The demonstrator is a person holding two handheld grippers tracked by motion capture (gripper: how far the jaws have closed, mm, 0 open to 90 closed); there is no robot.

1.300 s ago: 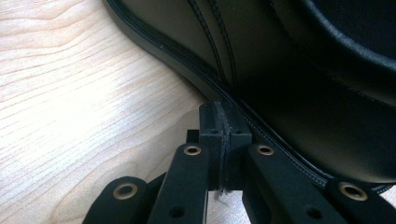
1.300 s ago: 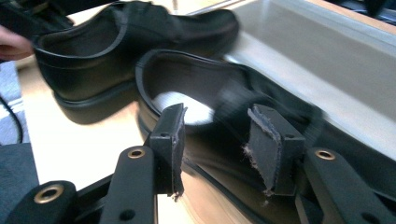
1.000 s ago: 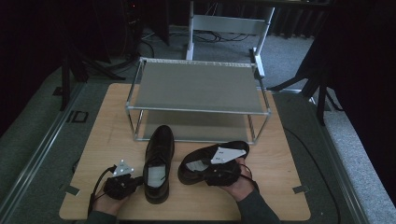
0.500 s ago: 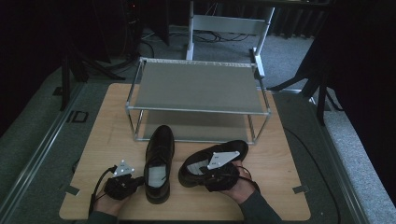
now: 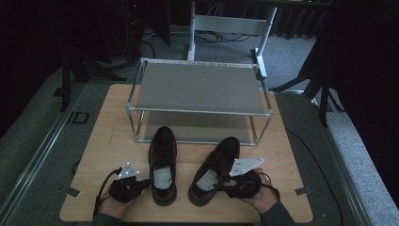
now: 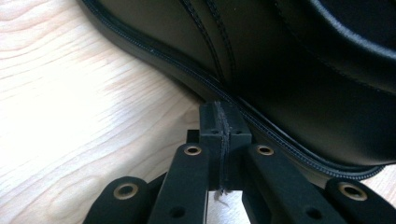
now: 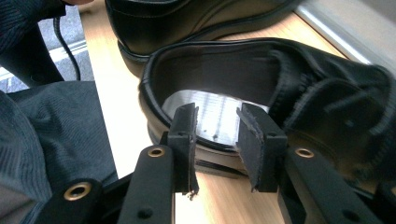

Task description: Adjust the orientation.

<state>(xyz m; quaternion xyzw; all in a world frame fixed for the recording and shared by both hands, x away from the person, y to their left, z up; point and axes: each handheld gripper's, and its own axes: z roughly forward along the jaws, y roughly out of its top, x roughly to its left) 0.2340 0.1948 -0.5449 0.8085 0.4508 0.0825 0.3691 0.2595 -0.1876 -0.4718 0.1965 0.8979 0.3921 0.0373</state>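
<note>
step: grasp right shoe (image 5: 214,172) at its heel rim | place: desk (image 5: 108,141), 6 o'clock of rack (image 5: 200,89), 3 o'clock of left shoe (image 5: 162,165) | right gripper (image 7: 217,140): fingers parted, just been closing, nothing pinched | left gripper (image 6: 223,135): fingers closed, empty, against left shoe's sole edge | advice: straddle the rim before squeezing.

The print on the shoe insole (image 7: 219,114) is too blurred to read.
</note>
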